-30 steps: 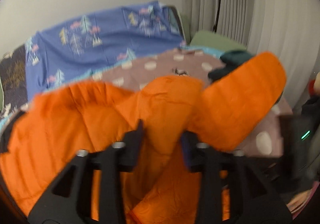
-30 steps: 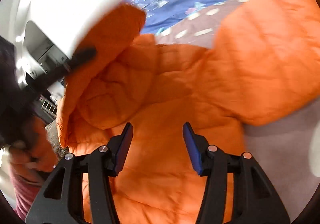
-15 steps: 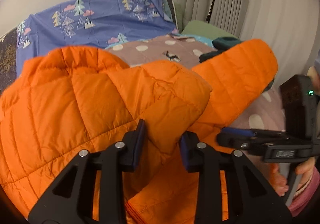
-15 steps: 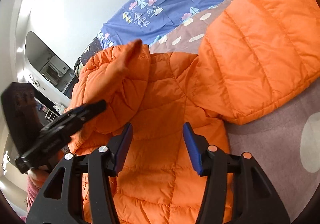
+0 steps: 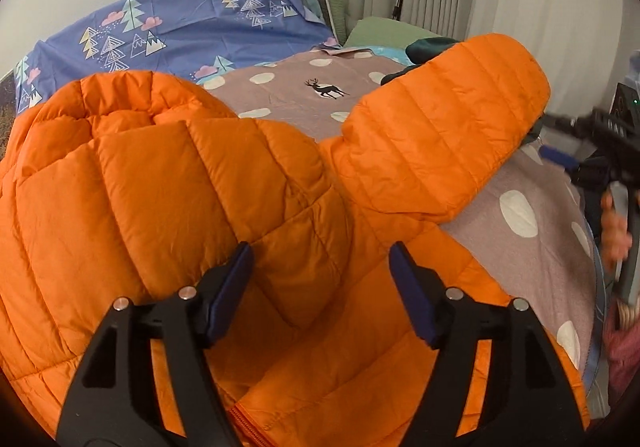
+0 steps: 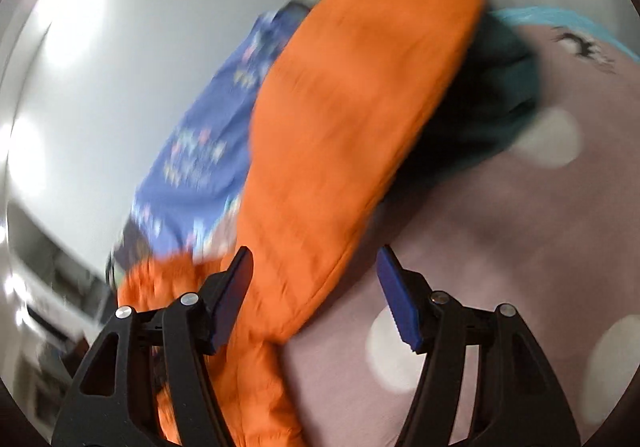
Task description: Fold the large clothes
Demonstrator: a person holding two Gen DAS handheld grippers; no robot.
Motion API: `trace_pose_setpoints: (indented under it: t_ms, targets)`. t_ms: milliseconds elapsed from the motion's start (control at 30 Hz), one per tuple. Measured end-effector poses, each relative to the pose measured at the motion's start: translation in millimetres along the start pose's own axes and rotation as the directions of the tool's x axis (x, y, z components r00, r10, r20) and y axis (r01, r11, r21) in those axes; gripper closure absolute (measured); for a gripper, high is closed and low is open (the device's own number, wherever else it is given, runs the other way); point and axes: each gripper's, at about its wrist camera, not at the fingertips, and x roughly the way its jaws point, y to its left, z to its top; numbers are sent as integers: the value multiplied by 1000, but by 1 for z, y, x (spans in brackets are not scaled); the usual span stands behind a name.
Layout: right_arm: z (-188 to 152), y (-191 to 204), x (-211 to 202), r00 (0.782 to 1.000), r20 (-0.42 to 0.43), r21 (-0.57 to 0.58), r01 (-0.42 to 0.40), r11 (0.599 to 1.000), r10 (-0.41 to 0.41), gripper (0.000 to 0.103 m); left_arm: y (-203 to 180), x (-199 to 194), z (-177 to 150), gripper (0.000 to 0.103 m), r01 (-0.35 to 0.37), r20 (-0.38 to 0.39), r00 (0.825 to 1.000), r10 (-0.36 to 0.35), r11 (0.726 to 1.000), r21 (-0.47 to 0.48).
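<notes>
An orange quilted puffer jacket (image 5: 168, 187) lies on the bed, one flap folded over its body and one sleeve (image 5: 440, 135) stretched toward the right. My left gripper (image 5: 320, 287) hovers over the folded flap, its jaws opening, pads clear of the fabric. In the blurred right wrist view my right gripper (image 6: 316, 295) has its jaws opening around the lower edge of the orange sleeve (image 6: 352, 119), pads not pressing it. That right gripper (image 5: 592, 143) shows at the right edge of the left wrist view, held by a hand (image 5: 616, 223).
A mauve blanket (image 5: 532, 247) with white dots and a deer print covers the bed. A blue tree-patterned sheet (image 5: 180, 35) lies behind it. A dark green garment (image 6: 492, 103) sits under the sleeve end. Curtains and a lamp stand are at the back right.
My left gripper let go of the orange flap and its jaws spread wide. My right gripper swung right toward the sleeve and opened wider; its view turned blurry.
</notes>
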Motion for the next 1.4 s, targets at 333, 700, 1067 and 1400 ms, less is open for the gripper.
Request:
trace_pose_setpoints:
  t_ms: [333,700,1067,1400]
  targets:
    - [97,-40,-28,972,228,109,37,993,-61,33,4,-28,-4,43,-30,39,999,32,998,-51]
    - [134,-29,-2,983,186,51,-22,998,13,100,50,-91,-36,48,-82,114,987,109,972,-221]
    - [13,205,-26,858,-61,-440,-482,758,510,100,113,-163,-74,45,-87,222,955,196,902,-423]
    - [-167,315,44,728,-513,-513,-685,517,455,100,150,-236,-118,24,52,374,912,168,858,-512]
